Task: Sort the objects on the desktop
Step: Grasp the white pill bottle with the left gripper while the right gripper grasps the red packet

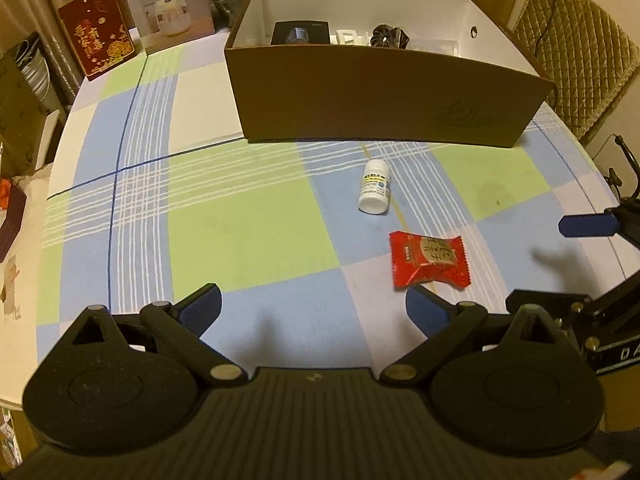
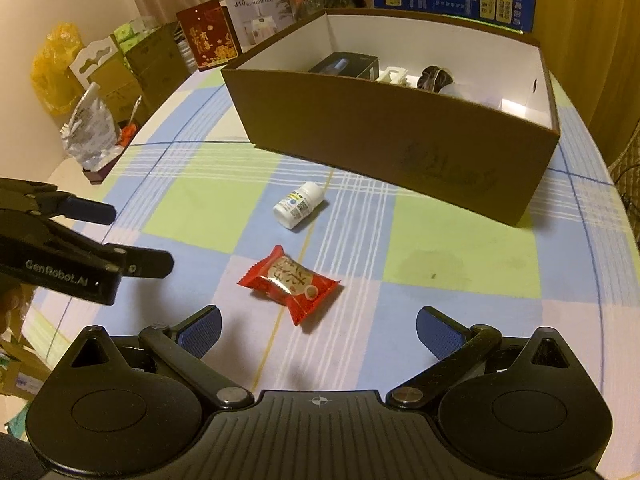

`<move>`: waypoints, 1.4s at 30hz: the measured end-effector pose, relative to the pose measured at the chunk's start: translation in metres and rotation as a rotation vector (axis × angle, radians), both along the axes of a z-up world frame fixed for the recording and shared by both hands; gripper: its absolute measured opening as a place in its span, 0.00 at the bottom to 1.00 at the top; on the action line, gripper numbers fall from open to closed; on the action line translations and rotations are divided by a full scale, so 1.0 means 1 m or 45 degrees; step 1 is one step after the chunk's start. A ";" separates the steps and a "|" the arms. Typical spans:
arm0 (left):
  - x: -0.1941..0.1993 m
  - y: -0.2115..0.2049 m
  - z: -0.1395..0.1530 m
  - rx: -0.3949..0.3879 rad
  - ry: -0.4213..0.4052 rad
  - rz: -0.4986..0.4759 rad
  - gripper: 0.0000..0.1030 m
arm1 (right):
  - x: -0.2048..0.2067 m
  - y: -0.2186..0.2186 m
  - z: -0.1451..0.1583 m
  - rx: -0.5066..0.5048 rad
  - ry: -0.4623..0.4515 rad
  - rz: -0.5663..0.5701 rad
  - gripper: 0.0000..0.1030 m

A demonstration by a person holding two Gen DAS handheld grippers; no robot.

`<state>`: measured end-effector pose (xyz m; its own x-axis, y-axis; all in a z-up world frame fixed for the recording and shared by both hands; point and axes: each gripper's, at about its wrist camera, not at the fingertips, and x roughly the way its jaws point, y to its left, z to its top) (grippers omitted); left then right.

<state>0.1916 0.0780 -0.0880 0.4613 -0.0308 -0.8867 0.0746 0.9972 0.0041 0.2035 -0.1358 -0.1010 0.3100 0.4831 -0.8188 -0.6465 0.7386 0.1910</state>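
Candy [image 2: 290, 283] in red crinkled wrapper, bottle [image 2: 298, 205] white.

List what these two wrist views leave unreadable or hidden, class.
- Brown cardboard box: its floor and the lower parts of its contents, both views, hidden by the near wall.
- White plastic pill bottle: label text too small, both views.
- Right gripper: left wrist view, cut off by the frame edge.
- Red foil snack packet: underside hidden against the tablecloth.
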 end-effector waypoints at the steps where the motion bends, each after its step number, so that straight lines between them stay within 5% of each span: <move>1: 0.002 0.001 -0.002 -0.001 0.001 -0.007 0.94 | 0.000 0.001 -0.002 0.001 0.003 0.002 0.98; 9: 0.018 0.006 -0.016 -0.005 0.033 -0.038 0.94 | 0.006 0.012 -0.017 0.004 -0.035 0.016 0.97; 19: 0.033 0.015 -0.032 -0.003 0.080 -0.059 0.94 | 0.010 0.034 -0.038 -0.027 -0.107 0.171 0.68; 26: 0.043 0.020 -0.039 -0.004 0.097 -0.070 0.93 | 0.011 0.049 -0.050 -0.050 -0.125 0.258 0.64; 29: 0.047 0.021 -0.041 -0.006 0.108 -0.078 0.93 | 0.015 0.051 -0.055 -0.045 -0.101 0.274 0.47; 31: 0.049 0.020 -0.042 -0.006 0.114 -0.085 0.93 | 0.017 0.050 -0.057 -0.053 -0.093 0.260 0.35; 42: 0.061 0.010 -0.049 -0.033 0.129 -0.149 0.92 | 0.030 0.015 -0.051 -0.091 -0.050 0.027 0.33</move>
<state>0.2525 0.0884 -0.1373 0.3613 -0.1028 -0.9268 0.1888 0.9814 -0.0353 0.2338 -0.1208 -0.1520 0.3328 0.4305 -0.8390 -0.6682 0.7354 0.1123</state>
